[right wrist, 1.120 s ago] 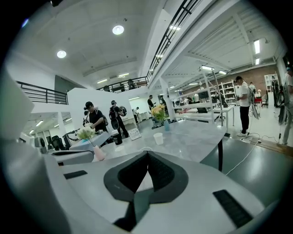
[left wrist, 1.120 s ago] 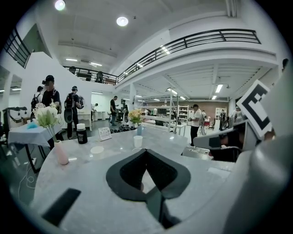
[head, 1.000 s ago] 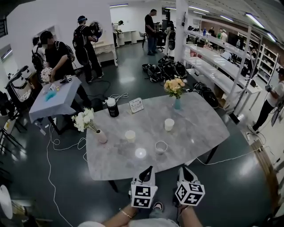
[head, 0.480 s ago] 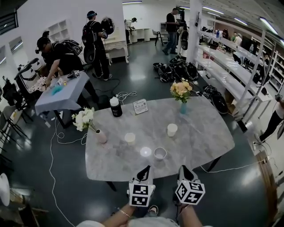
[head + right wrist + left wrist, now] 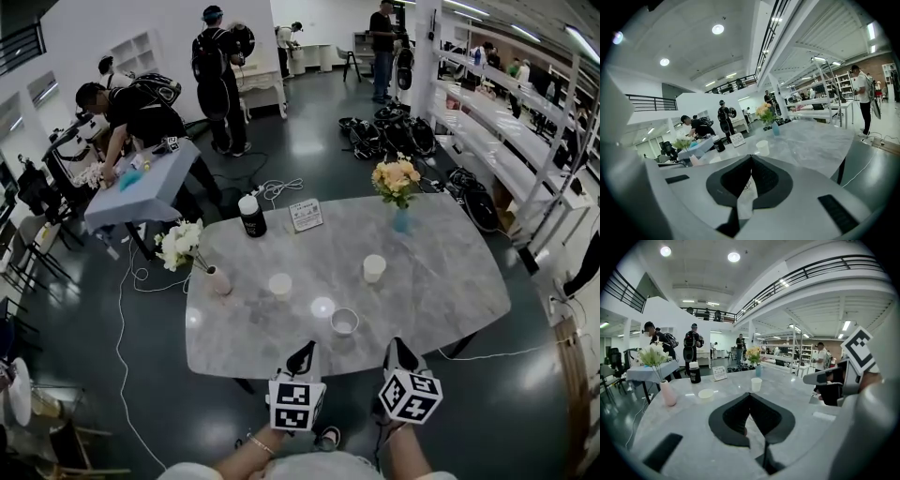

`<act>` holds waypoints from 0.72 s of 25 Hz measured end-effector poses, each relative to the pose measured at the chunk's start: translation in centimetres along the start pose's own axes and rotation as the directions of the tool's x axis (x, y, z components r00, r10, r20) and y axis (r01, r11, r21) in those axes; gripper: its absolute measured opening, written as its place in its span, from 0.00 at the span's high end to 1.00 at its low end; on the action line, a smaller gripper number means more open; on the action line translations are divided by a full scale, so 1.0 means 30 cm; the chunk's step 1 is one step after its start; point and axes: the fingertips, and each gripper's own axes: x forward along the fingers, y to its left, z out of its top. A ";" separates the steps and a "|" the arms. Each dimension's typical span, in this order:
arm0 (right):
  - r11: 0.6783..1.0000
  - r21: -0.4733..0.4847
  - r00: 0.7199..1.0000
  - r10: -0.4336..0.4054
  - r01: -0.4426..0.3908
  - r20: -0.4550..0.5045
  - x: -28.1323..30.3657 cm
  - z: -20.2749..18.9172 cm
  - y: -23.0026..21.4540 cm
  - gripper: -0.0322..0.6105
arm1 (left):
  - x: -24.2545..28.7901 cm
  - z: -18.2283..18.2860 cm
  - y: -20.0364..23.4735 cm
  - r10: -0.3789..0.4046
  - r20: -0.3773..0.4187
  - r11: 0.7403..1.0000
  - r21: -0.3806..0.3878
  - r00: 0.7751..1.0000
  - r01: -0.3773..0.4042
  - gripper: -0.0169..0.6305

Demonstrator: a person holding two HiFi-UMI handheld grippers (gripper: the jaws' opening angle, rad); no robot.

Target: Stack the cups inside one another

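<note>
Three white cups stand apart on the grey marble table: one at the left, one at the right, and one nearest me. Both grippers hover at the table's near edge, short of the cups. My left gripper is shut with nothing in it; the left cup and right cup lie beyond it. My right gripper is also shut and empty. A cup stands ahead of it, and the near cup shows through the gap below its tips.
On the table stand a pink vase with white flowers, a black bottle with a white cap, a small sign card and a blue vase with orange flowers. Several people work around a small table behind. Cables lie on the floor.
Both grippers have moved forward to the table's near edge, and the view has shifted with them. The cups have not moved.
</note>
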 end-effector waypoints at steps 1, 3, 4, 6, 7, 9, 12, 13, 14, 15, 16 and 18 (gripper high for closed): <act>1.000 -0.004 1.000 0.003 -0.003 -0.002 0.010 0.003 0.003 0.94 | 0.007 0.003 0.008 0.002 0.000 1.000 -0.005 1.000 -0.002 0.98; 1.000 -0.014 1.000 0.009 -0.009 -0.001 0.031 0.018 0.011 0.94 | 0.026 0.008 0.021 0.003 -0.002 1.000 -0.011 1.000 -0.003 0.98; 1.000 -0.016 1.000 0.012 -0.012 0.002 0.042 0.026 0.018 0.94 | 0.037 0.012 0.029 0.005 -0.002 1.000 -0.016 1.000 -0.005 0.98; 1.000 -0.020 1.000 0.020 -0.020 0.000 0.061 0.034 0.040 0.94 | 0.053 0.024 0.050 0.007 0.002 0.999 -0.035 1.000 -0.007 0.98; 0.999 -0.028 1.000 0.025 -0.025 -0.003 0.068 0.036 0.051 0.94 | 0.059 0.029 0.059 0.006 0.005 0.999 -0.047 1.000 -0.006 0.98; 0.998 -0.052 1.000 0.030 -0.030 -0.003 0.081 0.049 0.060 0.94 | 0.073 0.038 0.064 0.002 0.014 0.998 -0.064 1.000 -0.001 0.98; 0.998 -0.052 0.999 0.033 -0.033 -0.008 0.105 0.054 0.059 0.94 | 0.087 0.033 0.077 0.009 0.007 0.997 -0.072 1.000 -0.009 0.98; 0.998 -0.047 0.999 0.034 -0.035 -0.016 0.112 0.044 0.062 0.94 | 0.088 0.025 0.084 0.013 0.001 0.997 -0.077 1.000 -0.013 0.98; 0.998 -0.046 0.999 0.036 -0.037 -0.024 0.117 0.034 0.064 0.94 | 0.089 0.017 0.090 0.016 -0.005 0.997 -0.081 1.000 -0.016 0.98; 0.998 -0.047 0.999 0.036 -0.038 -0.032 0.121 0.025 0.065 0.94 | 0.092 0.012 0.093 0.017 -0.010 0.996 -0.082 1.000 -0.018 0.98; 0.998 -0.047 0.999 0.036 -0.038 -0.039 0.123 0.019 0.065 0.94 | 0.096 0.008 0.094 0.018 -0.014 0.996 -0.082 1.000 -0.019 0.98; 0.998 -0.046 0.998 0.036 -0.038 -0.048 0.130 0.013 0.065 0.94 | 0.106 0.007 0.098 0.019 -0.019 0.997 -0.080 1.000 -0.021 0.98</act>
